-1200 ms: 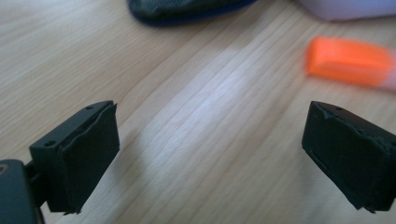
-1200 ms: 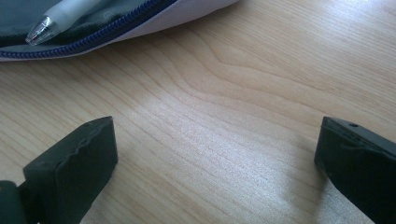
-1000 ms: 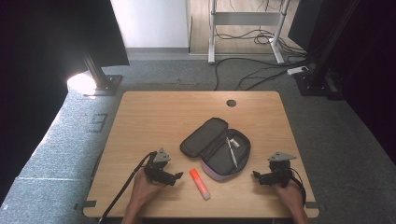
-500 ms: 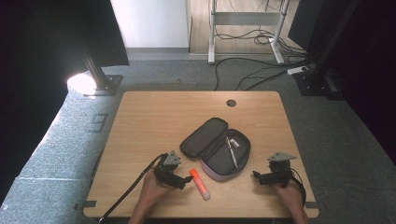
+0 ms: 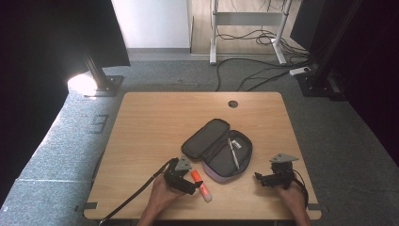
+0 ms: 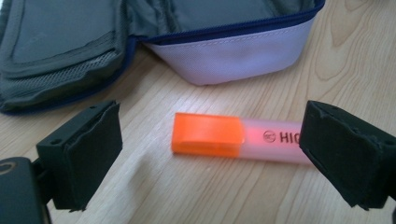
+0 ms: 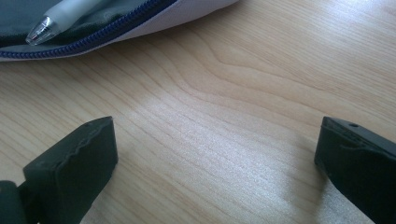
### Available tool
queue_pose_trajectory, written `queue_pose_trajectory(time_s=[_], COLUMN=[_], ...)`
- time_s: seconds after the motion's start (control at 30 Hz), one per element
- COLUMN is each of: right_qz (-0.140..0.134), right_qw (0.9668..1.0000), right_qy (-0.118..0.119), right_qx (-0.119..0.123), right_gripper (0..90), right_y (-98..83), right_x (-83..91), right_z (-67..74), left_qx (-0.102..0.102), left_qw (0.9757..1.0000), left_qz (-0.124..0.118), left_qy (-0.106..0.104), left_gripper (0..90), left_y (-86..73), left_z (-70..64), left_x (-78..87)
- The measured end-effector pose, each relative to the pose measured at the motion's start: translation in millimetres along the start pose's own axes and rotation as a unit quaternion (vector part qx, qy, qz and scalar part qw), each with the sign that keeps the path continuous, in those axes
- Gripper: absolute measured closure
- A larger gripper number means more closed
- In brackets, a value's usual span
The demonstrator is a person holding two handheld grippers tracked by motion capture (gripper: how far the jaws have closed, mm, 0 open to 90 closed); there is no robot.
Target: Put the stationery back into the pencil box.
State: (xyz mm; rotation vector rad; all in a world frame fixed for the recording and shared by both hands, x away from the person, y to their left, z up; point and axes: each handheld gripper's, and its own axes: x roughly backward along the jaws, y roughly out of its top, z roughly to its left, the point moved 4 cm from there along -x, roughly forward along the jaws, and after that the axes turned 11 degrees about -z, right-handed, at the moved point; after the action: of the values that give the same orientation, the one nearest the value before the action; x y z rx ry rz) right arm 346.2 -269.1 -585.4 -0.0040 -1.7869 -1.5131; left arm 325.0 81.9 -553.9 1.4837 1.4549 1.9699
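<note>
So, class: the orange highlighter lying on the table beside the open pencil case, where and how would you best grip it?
Grip the highlighter across its pale barrel, just behind the orange cap, coming from above. It lies flat on the table with both long sides free, apart from the pencil case. The left gripper is open, its jaws set wide on either side of it.

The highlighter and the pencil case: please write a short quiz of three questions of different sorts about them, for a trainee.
1. True or false: the left gripper is shut on the highlighter.
2. What lies inside the open pencil case? A) scissors B) a pen C) a ruler
3. Fill in: the highlighter's cap is ____ in colour.

Key: 1 false, the jaws stand open on either side of it. 2 B, the pen. 3 orange.
</note>
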Motion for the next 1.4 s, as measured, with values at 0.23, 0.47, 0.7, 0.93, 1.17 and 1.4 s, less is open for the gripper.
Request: queue_pose_trajectory(time_s=[0.23, 0.47, 0.7, 0.93, 1.17, 1.4], right_qz=[0.000, 0.000, 0.000, 0.000, 0.000, 0.000], right_qw=[1.0000, 1.0000, 1.0000, 1.0000, 1.0000, 1.0000], right_qy=[0.000, 0.000, 0.000, 0.000, 0.000, 0.000], right_qx=[0.000, 0.000, 0.000, 0.000, 0.000, 0.000], right_gripper=[0.0, 0.0, 0.0, 0.0, 0.0, 0.0], right_y=[0.0, 0.0, 0.0, 0.0, 0.0, 0.0], right_x=[0.0, 0.0, 0.0, 0.0, 0.0, 0.0], right_z=[0.0, 0.0, 0.0, 0.0, 0.0, 0.0], left_qx=[-0.005, 0.000, -0.004, -0.003, -0.009, -0.017], left_qw=[0.9999, 0.9999, 0.9997, 0.9996, 0.9992, 0.9984], left_qz=[0.008, 0.004, 0.010, 0.013, 0.023, 0.036], left_qy=[0.004, 0.011, 0.020, 0.024, 0.031, 0.039], left_gripper=[5.7, 5.8, 5.7, 5.8, 6.0, 6.0], left_y=[-1.5, -1.6, -2.5, -2.7, -3.8, -6.3], left_z=[-7.8, -11.3, -14.5, -16.4, -17.1, -19.8], left_x=[-11.3, -17.0, -22.1, -25.3, -21.9, -17.6])
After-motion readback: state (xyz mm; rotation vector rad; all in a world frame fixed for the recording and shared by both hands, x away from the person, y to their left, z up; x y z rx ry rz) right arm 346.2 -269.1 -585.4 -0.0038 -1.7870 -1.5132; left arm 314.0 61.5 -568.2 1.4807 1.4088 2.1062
